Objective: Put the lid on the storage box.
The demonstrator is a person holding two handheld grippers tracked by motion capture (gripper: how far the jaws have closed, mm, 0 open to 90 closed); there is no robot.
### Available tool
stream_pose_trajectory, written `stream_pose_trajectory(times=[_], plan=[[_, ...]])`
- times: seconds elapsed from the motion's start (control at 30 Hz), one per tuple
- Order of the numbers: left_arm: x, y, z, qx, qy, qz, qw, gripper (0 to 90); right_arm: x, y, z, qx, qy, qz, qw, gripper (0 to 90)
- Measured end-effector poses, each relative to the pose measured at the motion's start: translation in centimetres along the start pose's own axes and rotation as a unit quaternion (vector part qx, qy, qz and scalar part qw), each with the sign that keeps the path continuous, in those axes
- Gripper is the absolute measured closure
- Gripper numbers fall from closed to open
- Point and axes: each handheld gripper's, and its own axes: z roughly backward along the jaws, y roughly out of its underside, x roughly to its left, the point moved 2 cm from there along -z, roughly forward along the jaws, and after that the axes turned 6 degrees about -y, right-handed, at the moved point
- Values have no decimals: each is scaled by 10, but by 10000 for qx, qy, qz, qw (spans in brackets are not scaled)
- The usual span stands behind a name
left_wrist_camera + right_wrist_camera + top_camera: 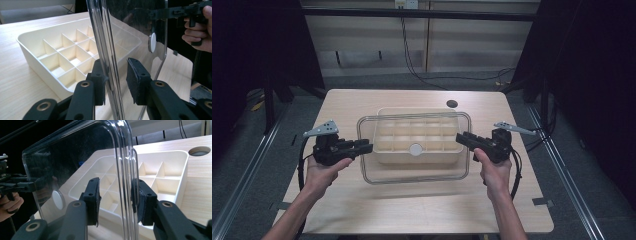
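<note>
Over the middle of the tabletop (522, 200) we hold the clear lid (414, 172) above the divided tray (384, 150), left gripper (368, 146) and right gripper (460, 137) closed on its short edges; it seems light, stiff and slippery.

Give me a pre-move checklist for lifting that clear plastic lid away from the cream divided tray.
1. Left gripper on the left rim of the clear rectangular plastic lid: ok, the rim is between its jaws.
2. Right gripper on the right rim: ok, the rim is between its jaws.
3. Both pads pressing on each side: cannot tell through the clear plastic.
4. Lid free of the cream divided plastic tray: ok, the gripper views show a gap.
5. Tray compartments empty: ok where visible.
6. Bare light wooden table in front for setting down: ok.
</note>
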Motion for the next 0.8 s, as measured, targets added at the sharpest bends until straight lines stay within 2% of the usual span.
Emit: stream_pose_trajectory(times=[0.17,0.47,0.57,0.67,0.8], plan=[[-1,-9,1,-18,-71,-21,10000,686,-3,-5,-2,-30,1,-33,10000,604],[10,-25,-5,-81,-204,-10,9998,673,-1,-27,-9,-87,95,146,9998,604],[13,-28,-6,-87,-193,35,9998,675,-3,-29,-12,-81,106,110,9999,604],[15,-33,-7,-115,-214,-6,9997,675,-5,-34,-14,-56,91,73,9999,604],[21,-41,-14,-164,-245,85,9995,674,-10,-41,-17,-85,132,69,9999,603]])
